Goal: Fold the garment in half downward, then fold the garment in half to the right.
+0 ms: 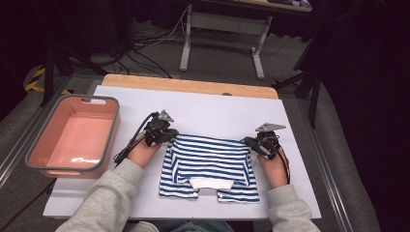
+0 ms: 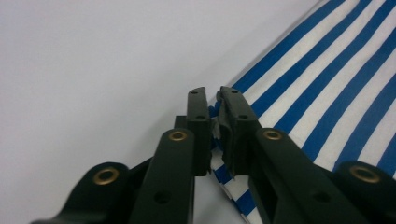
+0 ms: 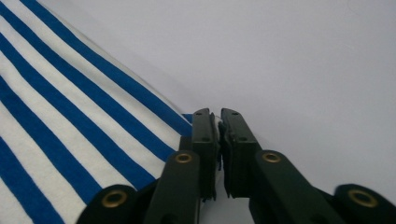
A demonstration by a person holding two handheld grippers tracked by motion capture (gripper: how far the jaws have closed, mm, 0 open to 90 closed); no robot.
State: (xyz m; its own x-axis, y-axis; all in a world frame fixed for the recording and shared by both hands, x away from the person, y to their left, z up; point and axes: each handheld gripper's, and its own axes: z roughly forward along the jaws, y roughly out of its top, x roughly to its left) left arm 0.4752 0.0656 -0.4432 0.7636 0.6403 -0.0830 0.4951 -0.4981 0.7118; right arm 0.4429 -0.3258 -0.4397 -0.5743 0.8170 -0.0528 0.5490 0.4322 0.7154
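Two grippers, left gripper (image 1: 167, 135) and right gripper (image 1: 255, 143), pinch the striped shirt (image 1: 209, 166) at its far corners; soft, light, floppy cloth, best held by edges

A lab or recording studio: black curtains (image 1: 372, 96) all round, loose cables (image 1: 145, 48) on grey carpet, stand legs (image 1: 58, 63), white-covered surface (image 1: 212, 108).
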